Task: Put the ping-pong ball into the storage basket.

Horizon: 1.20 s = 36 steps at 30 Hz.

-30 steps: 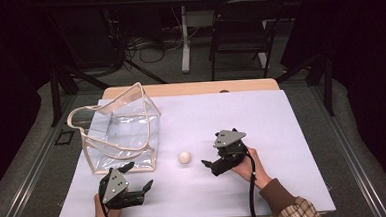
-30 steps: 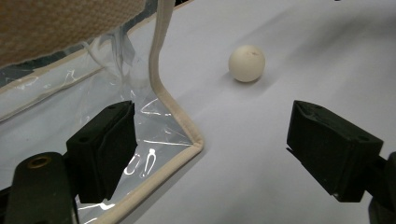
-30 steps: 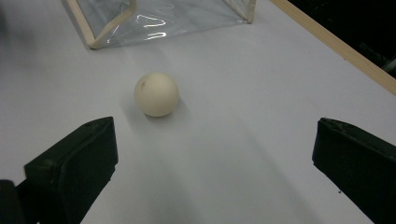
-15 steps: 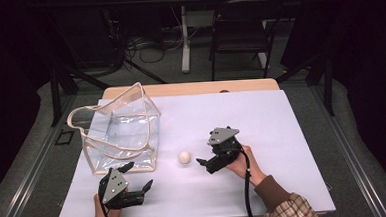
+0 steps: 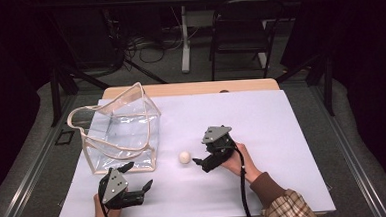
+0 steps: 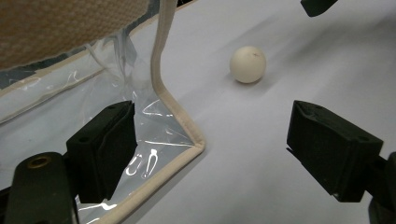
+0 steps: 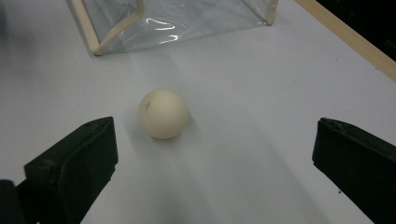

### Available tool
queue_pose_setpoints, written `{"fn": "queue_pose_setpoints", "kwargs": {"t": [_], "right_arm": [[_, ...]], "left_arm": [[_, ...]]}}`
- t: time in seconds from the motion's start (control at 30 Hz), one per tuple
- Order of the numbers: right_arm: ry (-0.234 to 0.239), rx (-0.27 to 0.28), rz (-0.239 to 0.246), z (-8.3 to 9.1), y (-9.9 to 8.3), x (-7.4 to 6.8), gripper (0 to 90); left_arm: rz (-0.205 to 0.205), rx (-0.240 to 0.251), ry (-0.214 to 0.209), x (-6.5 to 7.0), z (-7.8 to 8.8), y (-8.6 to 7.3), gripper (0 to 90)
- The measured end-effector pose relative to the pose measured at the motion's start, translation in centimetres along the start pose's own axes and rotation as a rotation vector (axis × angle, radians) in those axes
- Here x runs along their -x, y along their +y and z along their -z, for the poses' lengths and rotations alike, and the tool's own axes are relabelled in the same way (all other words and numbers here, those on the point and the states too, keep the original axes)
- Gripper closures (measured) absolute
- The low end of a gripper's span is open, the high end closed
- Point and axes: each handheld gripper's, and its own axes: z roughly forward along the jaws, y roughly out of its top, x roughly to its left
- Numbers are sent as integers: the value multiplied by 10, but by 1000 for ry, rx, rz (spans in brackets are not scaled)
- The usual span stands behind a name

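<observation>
A small cream-white ball point(image 5: 184, 157) lies bare on the white-topped counter point(image 5: 282, 134), near its middle, just beside the front right corner of a clear plastic tote bag with beige fabric trim and handles point(image 5: 120, 135). The ball and the bag are near but not touching; a strip of white surface shows between them in the right gripper view, where the ball point(image 7: 163, 113) sits in front of the bag's lower edge point(image 7: 177, 23).

The bag stands upright on the left part of the counter with its mouth open toward the ceiling. Through its transparent walls nothing can be made out inside; only glints on the plastic and the counter behind it show.

The right tongs point(image 5: 200, 163), held in the person's right hand point(image 5: 236, 159), point at the ball from its right and are just short of it. They are released: in the right gripper view the two black jaws stand wide apart, with the ball ahead of them and nearer the left-hand jaw, touching neither.

The left tongs point(image 5: 138, 176) rest low at the front left of the counter, just in front of the bag. They too are spread wide and grasp nothing. In the left gripper view one jaw lies against the bag's clear wall by its trimmed bottom corner point(image 6: 194, 144), the other over bare counter, with the ball point(image 6: 248, 64) farther off.
</observation>
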Motion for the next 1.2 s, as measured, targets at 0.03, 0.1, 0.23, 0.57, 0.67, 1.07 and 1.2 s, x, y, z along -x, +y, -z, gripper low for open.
{"fn": "queue_pose_setpoints", "kwargs": {"t": [0.03,0.1,0.23,0.57,0.67,1.07,1.2], "right_arm": [[0,2,1,-1,0,1,0],[1,1,-3,-2,1,1,0],[6,-8,4,-4,4,3,0],[15,-14,3,-11,9,4,0],[21,-17,4,-13,10,4,0],[48,-23,7,-22,16,-2,0],[67,-38,6,-25,16,-3,0]], "left_arm": [[0,0,0,0,0,0,161],[1,0,0,0,0,0,161],[1,0,1,0,0,0,161],[0,0,2,0,0,0,161],[-2,0,1,0,0,0,161],[2,5,0,0,0,0,161],[2,5,1,0,0,0,161]]}}
